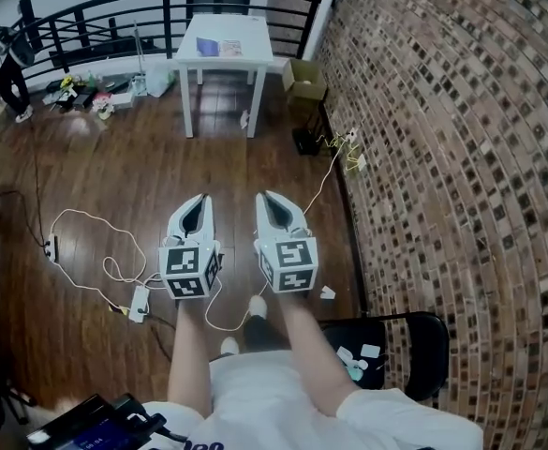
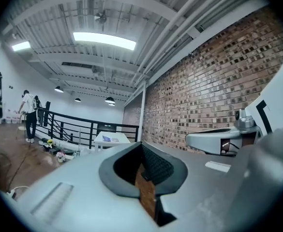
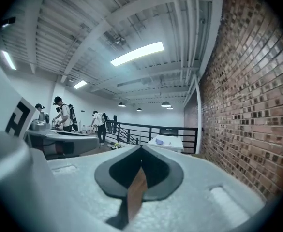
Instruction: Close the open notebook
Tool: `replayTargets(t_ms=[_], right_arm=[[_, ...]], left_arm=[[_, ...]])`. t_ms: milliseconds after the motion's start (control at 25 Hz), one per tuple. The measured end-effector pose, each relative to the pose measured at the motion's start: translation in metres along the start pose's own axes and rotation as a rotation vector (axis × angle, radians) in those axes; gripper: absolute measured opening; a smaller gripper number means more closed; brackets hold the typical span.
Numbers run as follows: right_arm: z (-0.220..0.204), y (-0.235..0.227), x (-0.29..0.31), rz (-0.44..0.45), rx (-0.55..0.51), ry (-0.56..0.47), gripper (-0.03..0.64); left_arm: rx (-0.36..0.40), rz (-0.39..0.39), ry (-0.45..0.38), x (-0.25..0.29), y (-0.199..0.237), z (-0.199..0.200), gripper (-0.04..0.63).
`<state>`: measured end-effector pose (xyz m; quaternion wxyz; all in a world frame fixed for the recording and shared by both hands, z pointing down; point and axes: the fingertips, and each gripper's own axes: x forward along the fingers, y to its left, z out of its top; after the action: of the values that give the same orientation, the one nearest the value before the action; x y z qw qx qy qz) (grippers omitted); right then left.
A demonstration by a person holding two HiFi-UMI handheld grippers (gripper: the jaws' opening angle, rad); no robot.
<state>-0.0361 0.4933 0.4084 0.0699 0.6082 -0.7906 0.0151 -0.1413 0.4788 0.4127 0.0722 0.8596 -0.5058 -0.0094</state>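
The open notebook lies on a small white table far ahead, by the black railing. It shows small in the left gripper view as the notebook and in the right gripper view as the notebook. My left gripper and right gripper are held side by side over the wooden floor, well short of the table and pointing toward it. Both are shut with nothing between the jaws, as the left gripper and the right gripper show in their own views.
A brick wall runs along the right. A cardboard box sits beside the table. White cables and a power strip lie on the floor at left. A black chair stands near my right. People stand at far left.
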Motion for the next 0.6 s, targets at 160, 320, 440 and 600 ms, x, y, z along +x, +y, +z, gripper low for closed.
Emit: replayTargets(t_ms=[160, 320, 440, 600], right_arm=[[0.003, -0.013, 0.053, 0.0, -0.012, 0.006, -0.009], [0.022, -0.058, 0.108, -0.028, -0.001, -0.009, -0.009], [0.04, -0.092, 0.152, -0.019, 0.008, -0.03, -0.009], [0.045, -0.125, 0.204, 0.031, 0.004, 0.013, -0.011]], left_arm=[[0.019, -0.009, -0.045, 0.044, 0.023, 0.014, 0.017], [0.082, 0.026, -0.037, 0.105, 0.033, 0.024, 0.017], [0.05, 0.098, -0.078, 0.151, 0.046, 0.041, 0.017], [-0.005, 0.019, -0.067, 0.213, 0.039, 0.053, 0.017]])
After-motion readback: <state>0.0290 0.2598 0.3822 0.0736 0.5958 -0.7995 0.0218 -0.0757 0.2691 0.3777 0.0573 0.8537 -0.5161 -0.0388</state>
